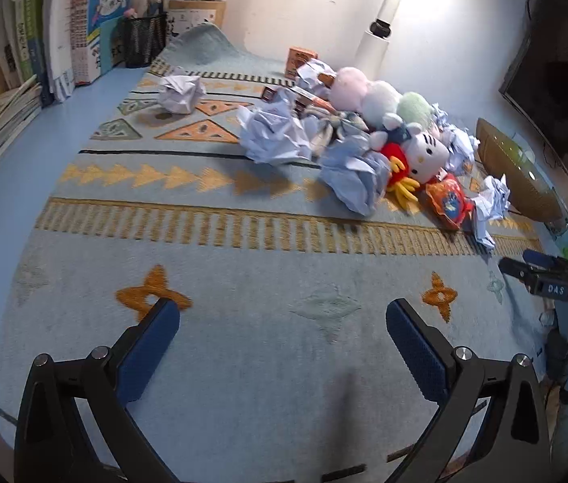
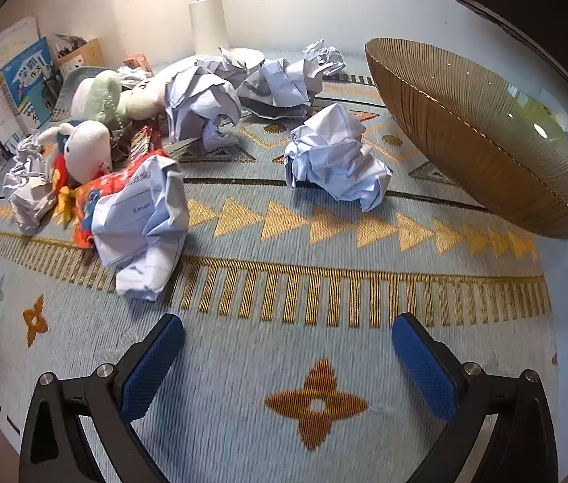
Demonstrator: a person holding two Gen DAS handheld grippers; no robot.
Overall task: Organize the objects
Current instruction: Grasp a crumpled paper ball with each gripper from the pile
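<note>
**Both hands empty over the mat, clutter ahead**

My left fingers (image 1: pixel 283 324) are spread wide with nothing between them, angled down over a bare stretch of the blue patterned mat (image 1: pixel 223 265) that covers the bench. My right fingers (image 2: pixel 288 340) are released just as wide and also empty, hanging above the mat near an orange star motif (image 2: pixel 316 404).

The things to sort lie in a heap toward the far right of the left view. A white cat plush (image 1: pixel 426 155) sits in the middle of it, with a pink plush (image 1: pixel 350 84) and a pale green plush (image 1: pixel 414 108) behind, touching one another. Paper wads (image 1: pixel 273 137) crowd around them, and an orange snack bag (image 1: pixel 447 201) lies at the near edge of the heap. One paper ball (image 1: pixel 181 92) rests alone, well apart to the left.

From my right hand, a loose paper wad (image 2: pixel 336 159) lies by itself between the heap and a ribbed brown bowl (image 2: pixel 481 149), which stands at the right with no objects visible inside it. A printed crumpled sheet (image 2: pixel 143 229) is the piece nearest my right fingers, touching the snack bag.

Books (image 1: pixel 78 20) and a mesh pen cup (image 1: pixel 143 38) stand at the far left against the wall.
</note>
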